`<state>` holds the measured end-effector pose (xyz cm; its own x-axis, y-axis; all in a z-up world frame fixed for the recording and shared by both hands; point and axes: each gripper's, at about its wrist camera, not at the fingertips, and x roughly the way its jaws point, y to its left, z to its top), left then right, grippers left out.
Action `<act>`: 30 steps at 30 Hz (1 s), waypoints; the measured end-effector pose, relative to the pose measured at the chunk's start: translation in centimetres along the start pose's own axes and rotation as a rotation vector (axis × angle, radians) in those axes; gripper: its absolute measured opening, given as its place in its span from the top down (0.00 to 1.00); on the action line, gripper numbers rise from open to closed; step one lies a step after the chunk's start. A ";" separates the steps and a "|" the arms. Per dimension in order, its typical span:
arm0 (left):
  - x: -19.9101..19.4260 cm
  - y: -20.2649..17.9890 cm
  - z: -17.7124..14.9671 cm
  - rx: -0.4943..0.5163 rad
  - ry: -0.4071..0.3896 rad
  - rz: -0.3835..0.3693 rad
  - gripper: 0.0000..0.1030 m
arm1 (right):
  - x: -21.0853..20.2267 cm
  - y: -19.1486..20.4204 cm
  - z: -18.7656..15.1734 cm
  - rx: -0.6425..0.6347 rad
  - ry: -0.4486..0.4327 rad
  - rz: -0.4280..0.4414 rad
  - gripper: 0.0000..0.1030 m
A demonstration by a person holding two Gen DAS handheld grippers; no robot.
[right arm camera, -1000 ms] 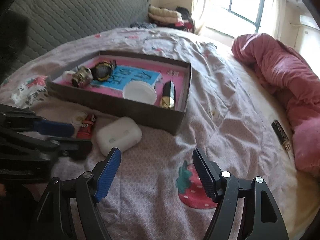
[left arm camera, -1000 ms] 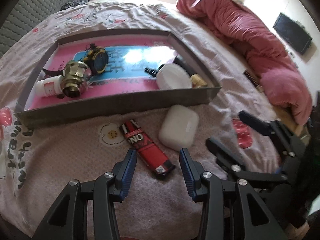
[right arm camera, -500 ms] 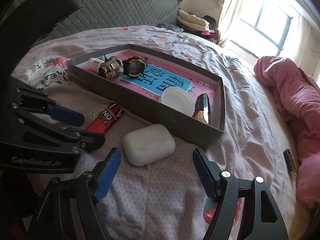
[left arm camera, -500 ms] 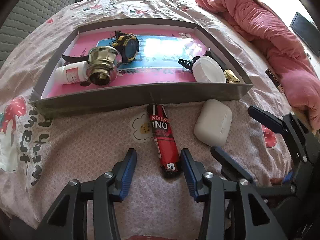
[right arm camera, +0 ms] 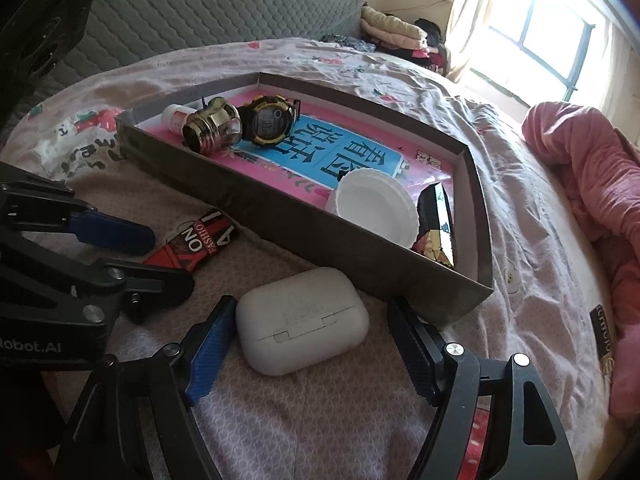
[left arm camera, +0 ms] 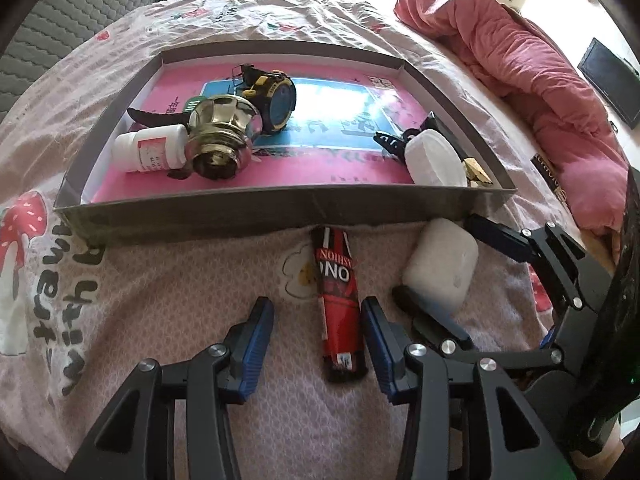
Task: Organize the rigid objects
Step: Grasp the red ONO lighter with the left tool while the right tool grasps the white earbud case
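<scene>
Left gripper (left arm camera: 317, 326), parted, straddles flat red-black lighter (left arm camera: 338, 304); right gripper (right arm camera: 308, 344), parted, brackets rounded white plastic earbud case (right arm camera: 301, 326), both probably pre-grasp for shallow grey cardboard tray (right arm camera: 478, 236).

Black claw (left arm camera: 318, 336) frames, blue ribbed pads (left arm camera: 256, 344) (silver screws throughout)

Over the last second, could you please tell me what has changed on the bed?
Both hand-held grippers came in and down. The left one now straddles the red lighter, its jaws just opened wider, pads not pressing. The right one now straddles the white case, jaws also just opened wider, nothing gripped. Lighter, case and everything in the tray stayed put.
</scene>
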<state>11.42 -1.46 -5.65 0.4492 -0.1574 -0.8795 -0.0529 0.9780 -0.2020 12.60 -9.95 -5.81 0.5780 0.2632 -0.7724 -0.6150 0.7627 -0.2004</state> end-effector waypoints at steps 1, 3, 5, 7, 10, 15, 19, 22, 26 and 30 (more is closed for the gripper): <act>0.1 0.0 0.1 -0.001 -0.002 0.002 0.55 | 0.1 -0.1 0.0 0.005 0.000 0.007 0.24; 0.4 -0.1 0.4 0.004 -0.003 0.016 0.55 | 0.5 -0.2 0.0 0.023 0.010 0.022 0.24; 0.7 -0.2 0.6 0.001 -0.001 0.029 0.55 | 0.7 -0.5 -0.3 0.047 0.016 0.040 0.25; 0.9 -0.5 0.8 0.010 -0.004 0.050 0.55 | 0.9 -1.0 -0.3 0.078 0.025 0.059 0.25; 1.2 -0.7 1.0 0.017 -0.004 0.072 0.55 | 0.9 -0.9 -0.3 0.075 0.028 0.050 0.25; 1.6 -1.3 1.2 0.046 -0.006 0.102 0.56 | 0.8 -0.4 -0.3 0.056 0.035 0.031 0.30; 1.5 -1.4 1.0 0.060 -0.015 0.104 0.64 | 0.5 -0.1 -0.1 0.039 0.031 0.024 0.37; 1.4 -1.4 1.0 0.080 -0.023 0.101 0.79 | 0.3 -0.3 0.0 0.060 0.038 0.034 0.37; 1.0 -0.4 1.0 0.059 -0.025 0.057 0.79 | -0.2 -0.8 0.1 0.091 0.040 0.051 0.37; 0.3 0.6 0.8 0.030 -0.032 0.014 0.79 | -0.7 -0.9 0.2 0.108 0.037 0.063 0.37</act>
<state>12.24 -0.83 -5.68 0.4769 -0.1397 -0.8678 -0.0326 0.9838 -0.1763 12.87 -10.71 -4.94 0.5191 0.2919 -0.8034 -0.5869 0.8050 -0.0867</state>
